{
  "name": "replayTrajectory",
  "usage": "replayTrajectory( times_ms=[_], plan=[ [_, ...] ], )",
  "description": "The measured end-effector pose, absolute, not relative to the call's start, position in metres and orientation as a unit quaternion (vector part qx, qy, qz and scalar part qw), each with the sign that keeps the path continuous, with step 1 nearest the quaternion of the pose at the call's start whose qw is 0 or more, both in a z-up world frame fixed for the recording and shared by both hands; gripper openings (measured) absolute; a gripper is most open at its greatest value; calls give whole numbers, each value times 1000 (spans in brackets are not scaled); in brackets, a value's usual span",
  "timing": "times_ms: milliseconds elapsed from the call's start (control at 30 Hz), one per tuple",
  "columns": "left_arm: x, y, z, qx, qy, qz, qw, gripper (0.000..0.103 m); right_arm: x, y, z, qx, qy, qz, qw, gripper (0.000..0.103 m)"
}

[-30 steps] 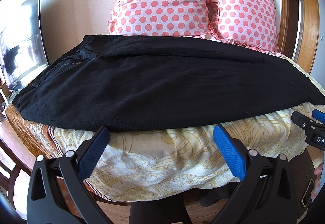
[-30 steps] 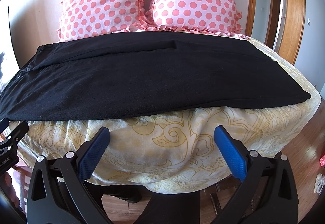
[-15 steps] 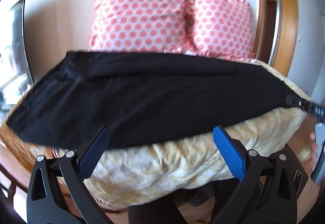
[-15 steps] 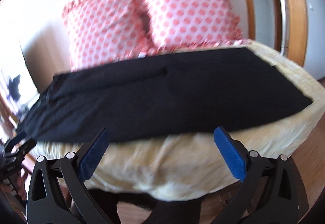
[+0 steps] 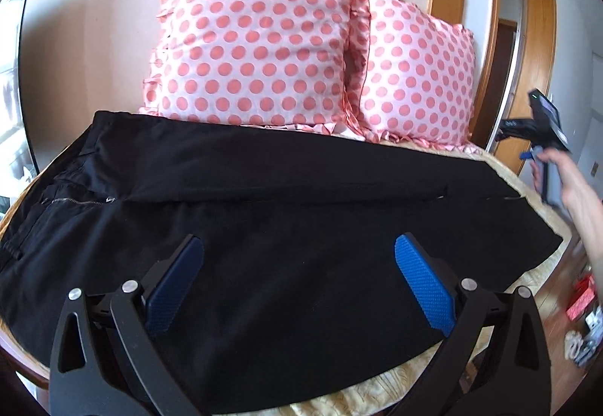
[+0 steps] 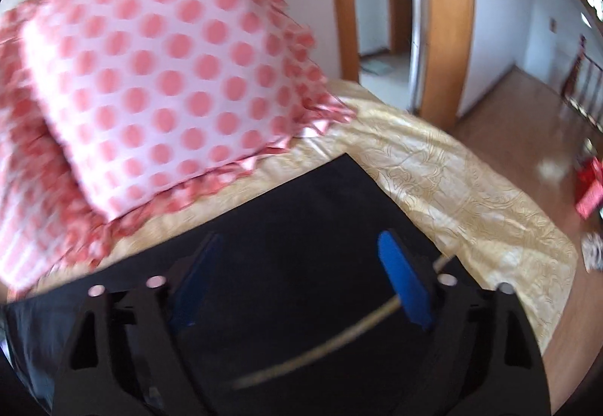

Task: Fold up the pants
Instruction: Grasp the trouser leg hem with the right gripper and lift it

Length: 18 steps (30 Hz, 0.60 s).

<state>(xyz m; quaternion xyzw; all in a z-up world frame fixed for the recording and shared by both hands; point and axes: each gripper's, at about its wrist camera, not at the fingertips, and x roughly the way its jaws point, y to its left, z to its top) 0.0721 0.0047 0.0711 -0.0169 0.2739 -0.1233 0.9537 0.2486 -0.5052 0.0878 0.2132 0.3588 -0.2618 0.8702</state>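
Observation:
Black pants [image 5: 286,212] lie flat across the bed, waist with zipper at the left, leg ends at the right. My left gripper [image 5: 299,257] is open and empty, hovering over the middle of the pants. My right gripper [image 6: 301,257] is open and empty, above the leg ends [image 6: 320,197] near the bed's right side; this view is blurred. The right gripper and the hand holding it also show at the right edge of the left wrist view [image 5: 542,122].
Two pink polka-dot pillows [image 5: 256,50] lean on the wall behind the pants. The yellow patterned bedspread [image 6: 452,182] shows around the pants. A wooden door frame [image 6: 444,20] and wood floor with small items [image 6: 588,189] lie to the right.
Both grippers moved from in front of the bed's edge up and over the pants. The right gripper swung to the right, over the leg ends. Both stayed open.

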Motion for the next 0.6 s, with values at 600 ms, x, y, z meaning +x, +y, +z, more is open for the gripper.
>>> replayTrajectory(
  times_ms=[600],
  plan=[
    [113,5,48,15,281,-123,952,101,380,-561,5,239,434,-427,757,51]
  ],
)
